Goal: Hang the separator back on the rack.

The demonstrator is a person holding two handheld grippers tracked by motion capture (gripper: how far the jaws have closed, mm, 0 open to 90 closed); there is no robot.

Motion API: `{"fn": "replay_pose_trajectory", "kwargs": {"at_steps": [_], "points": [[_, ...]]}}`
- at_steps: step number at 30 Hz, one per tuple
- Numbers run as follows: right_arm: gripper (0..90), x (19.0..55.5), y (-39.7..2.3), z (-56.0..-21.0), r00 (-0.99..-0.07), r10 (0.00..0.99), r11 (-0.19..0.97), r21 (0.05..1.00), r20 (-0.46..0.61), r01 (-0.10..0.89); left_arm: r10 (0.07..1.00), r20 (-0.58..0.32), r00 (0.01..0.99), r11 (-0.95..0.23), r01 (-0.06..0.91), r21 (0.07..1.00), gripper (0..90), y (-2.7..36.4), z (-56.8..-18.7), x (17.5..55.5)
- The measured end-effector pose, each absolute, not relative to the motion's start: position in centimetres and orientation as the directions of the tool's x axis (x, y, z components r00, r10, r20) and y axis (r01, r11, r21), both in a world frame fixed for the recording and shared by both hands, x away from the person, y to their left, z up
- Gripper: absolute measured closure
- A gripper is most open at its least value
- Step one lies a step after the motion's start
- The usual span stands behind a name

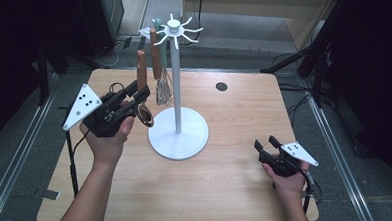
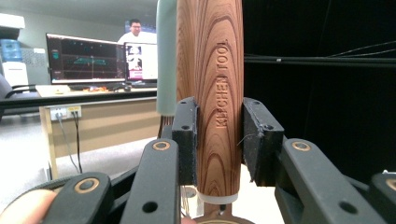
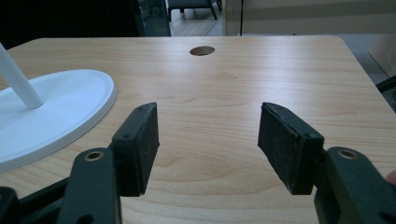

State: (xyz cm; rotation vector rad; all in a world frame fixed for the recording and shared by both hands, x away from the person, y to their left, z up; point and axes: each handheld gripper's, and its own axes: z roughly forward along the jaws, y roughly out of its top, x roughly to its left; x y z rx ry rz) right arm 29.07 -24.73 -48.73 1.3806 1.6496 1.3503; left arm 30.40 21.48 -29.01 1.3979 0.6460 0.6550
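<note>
The left tongs are clenched around a wooden-handled utensil, pads flat on its handle, holding it upright just beside the white rack, probably so its top can meet a hook, though that end is hard to see. A whisk already hangs there. The right tongs rest released, holding nothing, low over the counter, well apart.

A light wooden table with a round cable hole is shown. In the left gripper view, monitors are seen on a background desk, with a blue water bottle at far left.
</note>
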Motion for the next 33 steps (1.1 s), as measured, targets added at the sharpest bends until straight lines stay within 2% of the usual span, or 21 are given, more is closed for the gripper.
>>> {"fn": "replay_pose_trajectory", "kwargs": {"at_steps": [33], "points": [[39.4,29.0,-24.9,-48.7,-0.285,0.945,-0.059,0.938,0.163,0.341,0.728,0.003,0.685,0.066,-0.074,0.995,70.1,19.3,-27.0,31.4]]}}
